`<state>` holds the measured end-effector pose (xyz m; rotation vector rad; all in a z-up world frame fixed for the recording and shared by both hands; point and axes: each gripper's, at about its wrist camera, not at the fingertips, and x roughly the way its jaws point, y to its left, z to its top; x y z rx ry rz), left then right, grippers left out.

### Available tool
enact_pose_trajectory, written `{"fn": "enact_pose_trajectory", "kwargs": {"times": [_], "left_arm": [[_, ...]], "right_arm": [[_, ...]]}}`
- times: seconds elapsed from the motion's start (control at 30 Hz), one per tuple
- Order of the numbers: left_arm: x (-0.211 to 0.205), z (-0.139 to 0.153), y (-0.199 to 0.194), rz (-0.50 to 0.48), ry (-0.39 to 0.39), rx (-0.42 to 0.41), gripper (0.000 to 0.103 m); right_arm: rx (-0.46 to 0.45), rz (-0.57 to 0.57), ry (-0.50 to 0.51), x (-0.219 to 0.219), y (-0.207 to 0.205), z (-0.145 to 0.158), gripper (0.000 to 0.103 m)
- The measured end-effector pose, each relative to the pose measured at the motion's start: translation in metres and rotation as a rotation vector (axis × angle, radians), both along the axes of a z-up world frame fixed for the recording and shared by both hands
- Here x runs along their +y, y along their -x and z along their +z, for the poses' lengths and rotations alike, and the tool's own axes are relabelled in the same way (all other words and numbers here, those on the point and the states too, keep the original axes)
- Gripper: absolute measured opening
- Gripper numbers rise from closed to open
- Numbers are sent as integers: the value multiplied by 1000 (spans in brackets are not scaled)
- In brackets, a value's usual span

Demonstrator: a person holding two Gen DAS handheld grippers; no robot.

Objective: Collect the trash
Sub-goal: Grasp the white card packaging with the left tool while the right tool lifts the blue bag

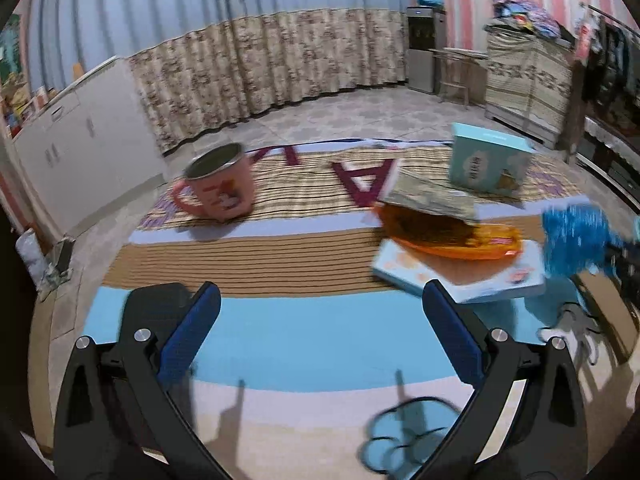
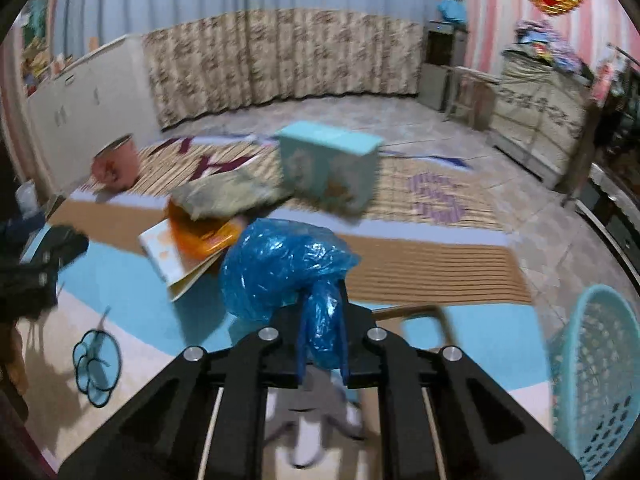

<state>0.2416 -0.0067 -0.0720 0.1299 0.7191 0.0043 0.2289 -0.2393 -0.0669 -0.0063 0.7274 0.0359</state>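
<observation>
Right wrist view shows the right gripper (image 2: 322, 322) with its fingers (image 2: 344, 320) pinching a twisted fold of the crumpled blue plastic bag (image 2: 280, 264); the bulk of the bag bulges out ahead of the fingertips and a little to their left, over the blue band of the play mat (image 2: 480, 332). The pinched neck runs along the line of the fingers, so the bag's long axis points forward, away from the camera. The teal mesh basket (image 2: 596, 380) stands at the lower right edge of this view, on the right of the gripper and nearer the camera than the bag. Judged from the task, that basket is the likely place for the trash, so the coming move turns on a swing to the right, with the bag carried clear of the basket's rim. The right hand is plainly the nearer one to it.

The gripper is pitched down toward the mat, and motion blur smears the scene.

From the left wrist view, the left gripper (image 1: 320, 320) hangs over the mat with its fingers spread wide and nothing between them. The bag (image 1: 576, 240) appears at the far right of that view, beside a flat pale box (image 1: 460, 276) bearing an orange dish (image 1: 452, 240) with crumpled paper (image 1: 428, 196) on top. A pink mug (image 1: 218, 184) and an upright teal box (image 1: 486, 160) stand farther back.
</observation>
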Motion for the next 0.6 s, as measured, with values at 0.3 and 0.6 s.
{"fn": "enact_pose_trajectory", "kwargs": {"times": [0.3, 0.6], "left_arm": [[-73, -11, 10, -171, 23, 19, 97], [-110, -32, -2, -220, -6, 85, 77]], "right_arm": [[-9, -140, -119, -65, 3, 6, 12], [12, -160, -175, -76, 3, -6, 12]]}}
